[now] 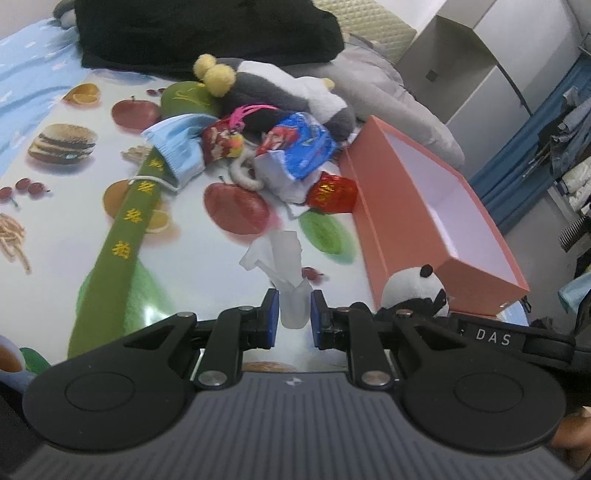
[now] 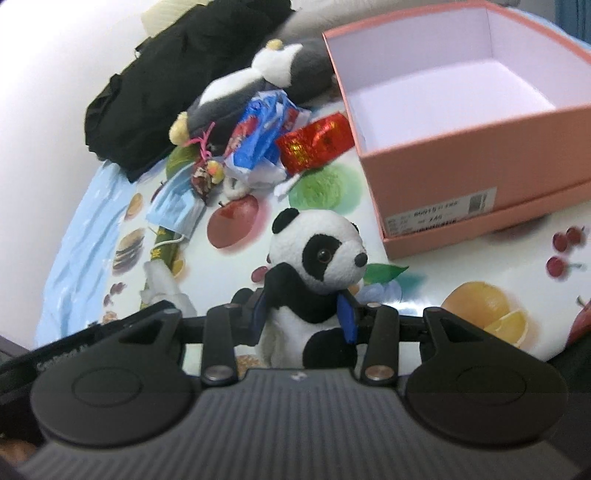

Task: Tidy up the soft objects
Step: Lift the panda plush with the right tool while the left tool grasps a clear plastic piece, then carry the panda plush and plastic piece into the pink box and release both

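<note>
My left gripper (image 1: 293,308) is shut on a crumpled white tissue (image 1: 280,254), held just above the fruit-print tablecloth (image 1: 207,266). My right gripper (image 2: 304,314) is shut on a panda plush (image 2: 317,269), holding it upright in front of the open pink box (image 2: 458,177). The panda (image 1: 417,288) also shows in the left wrist view beside the box's (image 1: 380,221) near corner. The box is empty. A pile lies behind: grey-white plush (image 1: 291,92), blue face mask (image 1: 177,147), blue-red snack bag (image 1: 299,144), red foil packet (image 1: 332,192), long green cloth band (image 1: 118,251).
Black clothing (image 1: 207,33) and a grey cushion (image 1: 391,96) lie at the back of the table. The box stands at the table's right side. A grey cabinet (image 1: 480,55) and hanging clothes (image 1: 569,140) are beyond the table on the right.
</note>
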Demonstrator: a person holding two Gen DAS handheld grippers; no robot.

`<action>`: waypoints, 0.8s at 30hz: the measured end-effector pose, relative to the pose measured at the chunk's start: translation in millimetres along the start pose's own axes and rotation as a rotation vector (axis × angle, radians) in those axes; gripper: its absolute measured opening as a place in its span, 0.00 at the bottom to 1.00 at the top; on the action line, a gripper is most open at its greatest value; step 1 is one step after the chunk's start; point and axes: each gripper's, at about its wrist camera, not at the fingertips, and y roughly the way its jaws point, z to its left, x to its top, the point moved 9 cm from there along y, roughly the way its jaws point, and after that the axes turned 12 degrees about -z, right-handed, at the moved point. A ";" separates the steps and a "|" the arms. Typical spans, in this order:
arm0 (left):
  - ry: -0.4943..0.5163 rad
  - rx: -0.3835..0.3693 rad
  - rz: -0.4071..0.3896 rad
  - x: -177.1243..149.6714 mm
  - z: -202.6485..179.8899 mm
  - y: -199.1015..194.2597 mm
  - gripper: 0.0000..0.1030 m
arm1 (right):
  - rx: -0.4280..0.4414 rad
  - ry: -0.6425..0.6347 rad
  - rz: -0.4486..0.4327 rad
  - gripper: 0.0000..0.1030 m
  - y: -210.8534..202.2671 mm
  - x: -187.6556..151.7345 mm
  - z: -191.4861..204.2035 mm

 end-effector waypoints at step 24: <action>0.149 -0.176 -0.132 118.9 -153.5 1.1 0.20 | 0.032 -0.170 -0.298 0.43 -89.8 155.6 11.8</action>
